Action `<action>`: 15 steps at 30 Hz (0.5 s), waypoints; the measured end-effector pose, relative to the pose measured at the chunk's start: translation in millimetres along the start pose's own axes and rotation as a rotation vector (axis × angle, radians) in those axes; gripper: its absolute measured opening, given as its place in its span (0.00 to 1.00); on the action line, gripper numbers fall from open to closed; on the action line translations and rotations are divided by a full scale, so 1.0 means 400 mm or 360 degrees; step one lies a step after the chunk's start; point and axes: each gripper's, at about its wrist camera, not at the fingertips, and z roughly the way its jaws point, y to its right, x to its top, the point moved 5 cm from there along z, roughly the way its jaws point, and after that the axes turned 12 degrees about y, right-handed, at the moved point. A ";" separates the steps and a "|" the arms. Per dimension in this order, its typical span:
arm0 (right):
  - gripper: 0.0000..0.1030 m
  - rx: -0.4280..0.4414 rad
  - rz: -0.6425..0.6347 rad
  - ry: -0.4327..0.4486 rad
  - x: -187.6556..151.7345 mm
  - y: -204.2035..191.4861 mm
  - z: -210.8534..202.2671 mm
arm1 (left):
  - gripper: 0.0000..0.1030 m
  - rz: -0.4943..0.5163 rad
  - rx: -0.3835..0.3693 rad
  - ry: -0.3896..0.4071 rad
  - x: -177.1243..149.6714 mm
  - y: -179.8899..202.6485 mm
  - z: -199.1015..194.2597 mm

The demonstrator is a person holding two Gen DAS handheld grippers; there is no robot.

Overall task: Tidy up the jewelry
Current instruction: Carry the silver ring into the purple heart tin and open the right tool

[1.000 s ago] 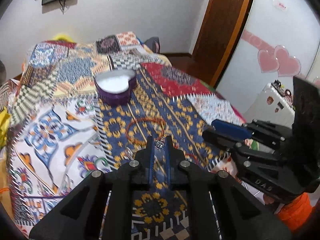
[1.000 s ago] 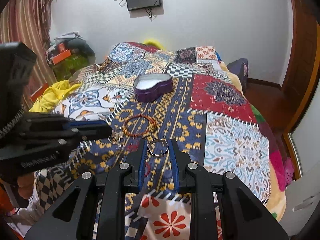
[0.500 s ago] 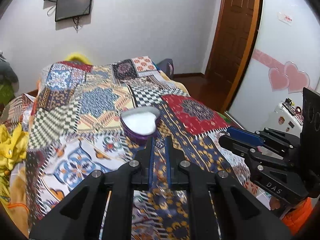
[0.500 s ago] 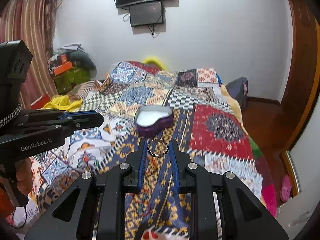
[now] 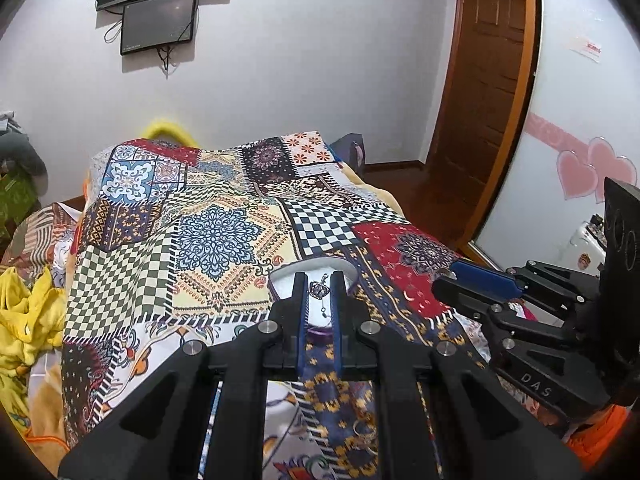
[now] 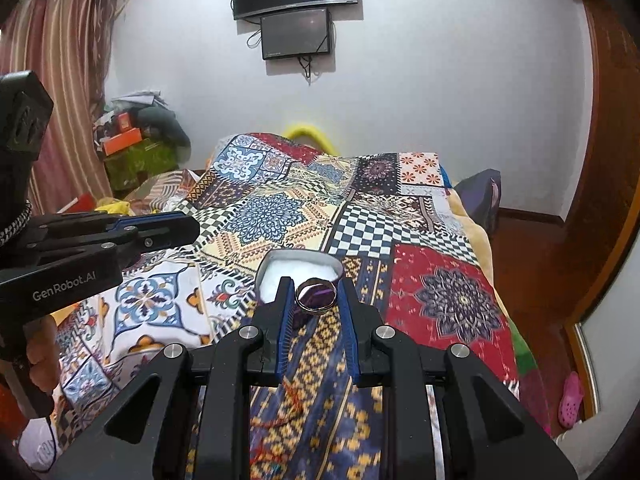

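Note:
A purple heart-shaped jewelry box [image 5: 280, 277] with a white lining sits open on the patchwork bedspread [image 5: 216, 236]; it also shows in the right wrist view [image 6: 298, 270]. My left gripper [image 5: 319, 289] is shut on a small silver crown charm [image 5: 319, 288] with a short chain, held just in front of the box. My right gripper [image 6: 315, 295] is shut on a silver ring [image 6: 315, 295], also just short of the box's rim. A red bead bracelet [image 6: 286, 410] lies on the blanket below my right gripper. More rings [image 5: 362, 436] lie below my left gripper.
The bed's right edge drops to a wooden floor [image 6: 536, 256] by a door [image 5: 486, 80]. Yellow cloth [image 5: 24, 320] lies at the bed's left side. Clutter and boxes [image 6: 136, 148] stand by the curtain. Each gripper shows in the other's view, left [image 6: 160, 228] and right [image 5: 480, 280].
Both grippers have lifted off the blanket with their pieces and moved forward toward the heart box, which now sits right behind the fingertips. The bracelet stayed behind on the blanket.

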 end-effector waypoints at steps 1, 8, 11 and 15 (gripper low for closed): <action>0.20 0.0000 -0.0014 0.0000 0.003 0.000 0.008 | 0.09 -0.0007 -0.0001 -0.0008 0.000 -0.002 0.009; 0.20 0.0027 -0.0053 -0.0020 0.017 -0.008 0.068 | 0.09 -0.0036 -0.0007 -0.0064 -0.009 -0.014 0.079; 0.20 0.0048 -0.0049 -0.0047 0.016 -0.004 0.098 | 0.09 -0.0038 0.0008 -0.0113 -0.019 -0.019 0.114; 0.20 0.0070 -0.0085 -0.0103 0.008 0.004 0.141 | 0.09 -0.0066 -0.0010 -0.0176 -0.037 -0.025 0.156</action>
